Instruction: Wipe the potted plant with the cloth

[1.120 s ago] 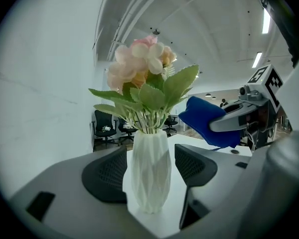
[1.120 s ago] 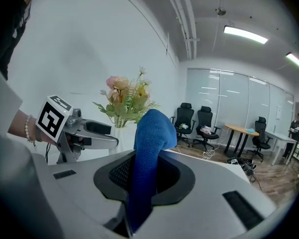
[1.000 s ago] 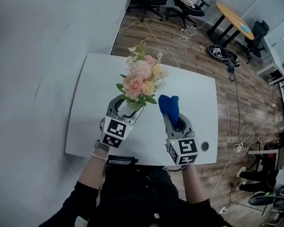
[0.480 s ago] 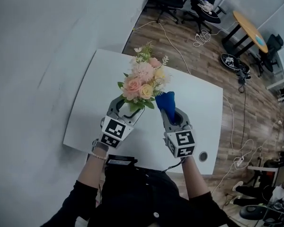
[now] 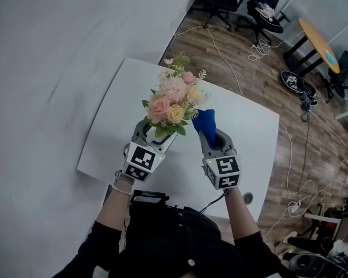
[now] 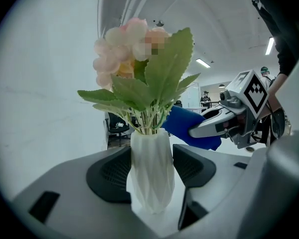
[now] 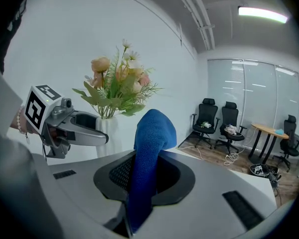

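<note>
Left gripper (image 5: 155, 135) on the vase (image 6: 152, 173), right gripper (image 5: 213, 139) on the cloth (image 5: 204, 122)
The left jaws, just eased wider, stand wide with pads touching both sides of the white vase (plant (image 5: 174, 97) over the tabletop (image 5: 116, 132)). The right jaws are clamped almost together on the blue cloth, its top against the plant's right-hand leaves.

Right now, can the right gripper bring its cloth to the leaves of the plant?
Probably yes. The right gripper holds the cloth close beside the plant, near its lower leaves, and nothing seems to stand between them.
</note>
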A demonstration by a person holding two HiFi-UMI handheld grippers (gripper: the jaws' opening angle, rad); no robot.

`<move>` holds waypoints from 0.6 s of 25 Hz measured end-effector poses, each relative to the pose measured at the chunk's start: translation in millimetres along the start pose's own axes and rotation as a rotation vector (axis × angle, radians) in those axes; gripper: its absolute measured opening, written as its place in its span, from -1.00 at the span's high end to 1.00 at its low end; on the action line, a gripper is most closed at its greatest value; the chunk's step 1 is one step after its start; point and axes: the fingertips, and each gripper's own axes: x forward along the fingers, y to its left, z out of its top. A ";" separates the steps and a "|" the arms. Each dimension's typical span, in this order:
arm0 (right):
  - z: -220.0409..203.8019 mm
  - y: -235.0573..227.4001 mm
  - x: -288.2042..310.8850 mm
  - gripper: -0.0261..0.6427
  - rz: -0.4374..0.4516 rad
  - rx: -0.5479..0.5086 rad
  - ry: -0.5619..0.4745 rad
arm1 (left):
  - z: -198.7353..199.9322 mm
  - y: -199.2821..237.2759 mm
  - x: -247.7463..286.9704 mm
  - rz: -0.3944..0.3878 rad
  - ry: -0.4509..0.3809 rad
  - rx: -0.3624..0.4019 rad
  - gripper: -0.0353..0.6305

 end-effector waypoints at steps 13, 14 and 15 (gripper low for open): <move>35.7 -33.4 34.7 0.66 0.042 -0.108 -0.088 | 5.8 2.1 1.0 0.001 0.015 0.001 0.08; 38.2 -33.3 39.3 0.66 0.061 -0.127 -0.089 | 5.2 2.6 0.6 -0.005 0.015 0.003 0.08; 40.7 -32.2 43.7 0.66 0.087 -0.152 -0.088 | 5.1 2.9 0.3 -0.011 0.014 0.005 0.08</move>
